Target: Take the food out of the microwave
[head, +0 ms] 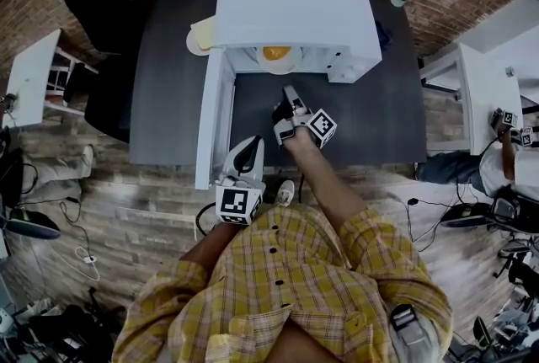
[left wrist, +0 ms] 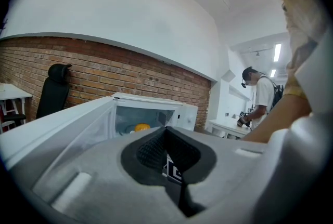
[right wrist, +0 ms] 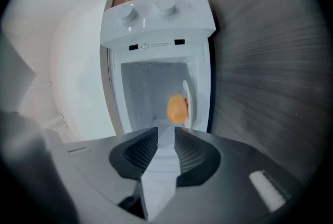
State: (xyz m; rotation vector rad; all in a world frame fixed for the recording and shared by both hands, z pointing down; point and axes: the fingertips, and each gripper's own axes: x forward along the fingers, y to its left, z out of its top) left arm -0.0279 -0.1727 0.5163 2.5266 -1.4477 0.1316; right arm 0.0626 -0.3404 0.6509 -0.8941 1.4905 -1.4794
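1. Right gripper (right wrist: 166,137): jaws stand well apart, the ribbed pads (right wrist: 140,153) bare, and nothing between them but the pale floor of the cavity ahead.
2. Just past the tips, almost dead ahead and a touch to the table side of the gap, sits the food (right wrist: 177,108). It is an orange, egg-shaped lump deep in the open microwave (right wrist: 156,23).
3. Food rests against what looks like a white plate (right wrist: 186,90). The right gripper view is rolled, with the table (right wrist: 270,88) down the picture's right side, so the jaws stand one above the other. The food's longer axis runs level, crosswise to the opening between them.
4. Judgement: a straight push forward into the cavity should bring the food into the gap. The lower jaw would meet the plate first, so the approach needs to ride over the rim, or take the rim itself.
5. Door (head: 212,113) is swung fully out to the left, well clear of the right gripper's path.
6. Left gripper (left wrist: 165,132): tips together, holding nothing. It hangs back by the door's free end at the table's near edge, so the right gripper is plainly the nearer of the two.
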